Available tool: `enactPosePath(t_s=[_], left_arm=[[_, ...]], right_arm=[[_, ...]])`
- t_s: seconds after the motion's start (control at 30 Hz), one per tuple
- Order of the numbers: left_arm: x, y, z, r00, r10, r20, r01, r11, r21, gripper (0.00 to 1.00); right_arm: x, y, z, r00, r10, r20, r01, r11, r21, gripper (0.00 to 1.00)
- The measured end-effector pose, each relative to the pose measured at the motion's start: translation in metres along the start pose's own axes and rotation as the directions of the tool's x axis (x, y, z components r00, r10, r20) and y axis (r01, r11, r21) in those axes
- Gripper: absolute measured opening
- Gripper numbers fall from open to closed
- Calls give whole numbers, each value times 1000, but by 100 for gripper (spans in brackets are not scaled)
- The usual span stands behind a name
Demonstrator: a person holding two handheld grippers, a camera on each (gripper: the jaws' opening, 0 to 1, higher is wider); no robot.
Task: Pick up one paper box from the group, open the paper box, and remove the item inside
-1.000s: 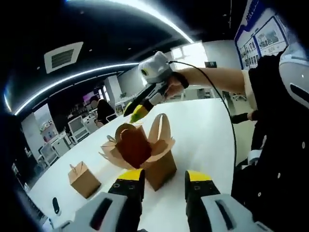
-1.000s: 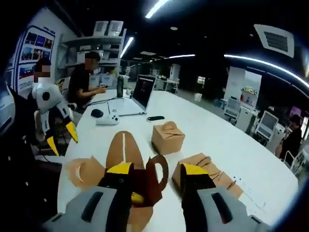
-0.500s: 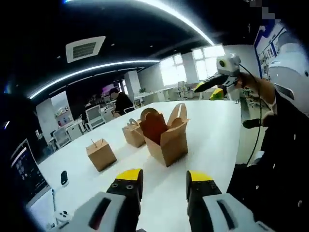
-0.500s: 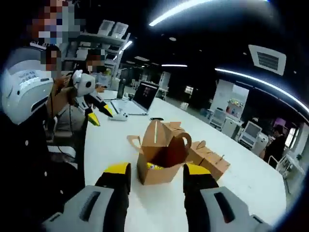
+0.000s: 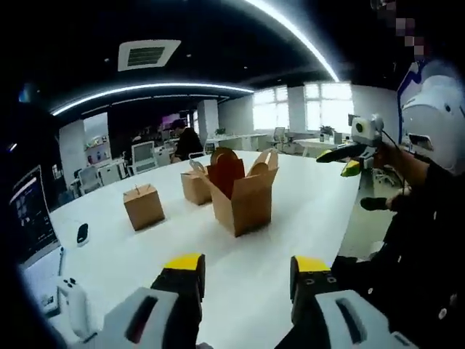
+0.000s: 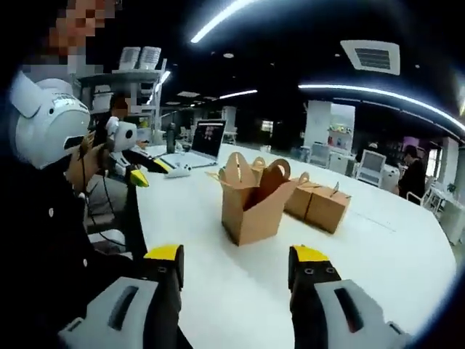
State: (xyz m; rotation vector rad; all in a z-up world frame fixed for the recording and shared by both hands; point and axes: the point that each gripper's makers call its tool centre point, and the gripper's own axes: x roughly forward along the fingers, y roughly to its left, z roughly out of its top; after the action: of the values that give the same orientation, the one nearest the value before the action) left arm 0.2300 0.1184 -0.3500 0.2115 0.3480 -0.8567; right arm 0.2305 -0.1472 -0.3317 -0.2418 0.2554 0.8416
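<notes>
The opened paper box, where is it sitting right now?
The opened box stands on the white table mid-frame in both views, ahead of both grippers, closed boxes just behind it.

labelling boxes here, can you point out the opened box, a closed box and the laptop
opened box (image 5: pixel 247 207), left gripper view, front wall
closed box (image 5: pixel 143 207), left gripper view, side face
laptop (image 6: pixel 205 138), right gripper view, screen

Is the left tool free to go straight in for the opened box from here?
Probably yes. The left tool stands open with bare white table between it and the opened box. The closed boxes sit off to the side, and the right tool is held well away.
</notes>
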Motion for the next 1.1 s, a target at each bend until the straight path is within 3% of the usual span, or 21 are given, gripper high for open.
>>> enactPosePath(t_s=[0.07, 0.33, 0.6, 0.83, 0.93, 1.1], left_arm=[[1, -2, -1, 1000, -4, 1, 4, 1000, -4, 48], [5, -3, -9, 1000, -12, -5, 12, 1000, -29, 49], [9, -7, -4, 1000, -25, 3, 25, 999, -23, 49], [20, -13, 17, 998, -49, 34, 49, 999, 10, 49], [24, -19, 16, 997, -66, 34, 65, 998, 11, 49], [25, -29, 6, 996, -85, 11, 85, 996, -2, 49]], right_arm=[[8, 1, -3, 1000, 10, -4, -10, 1000, -6, 70], [37, -7, -1, 999, 41, -4, -41, 999, 7, 68], [62, -12, -1, 998, 55, -6, -55, 998, -3, 68], [103, -23, -1, 992, 128, 12, -128, 992, -11, 88], [123, -33, 0, 991, 132, 28, -130, 990, -61, 90], [151, -50, 3, 986, 148, 73, -145, 989, -42, 91]])
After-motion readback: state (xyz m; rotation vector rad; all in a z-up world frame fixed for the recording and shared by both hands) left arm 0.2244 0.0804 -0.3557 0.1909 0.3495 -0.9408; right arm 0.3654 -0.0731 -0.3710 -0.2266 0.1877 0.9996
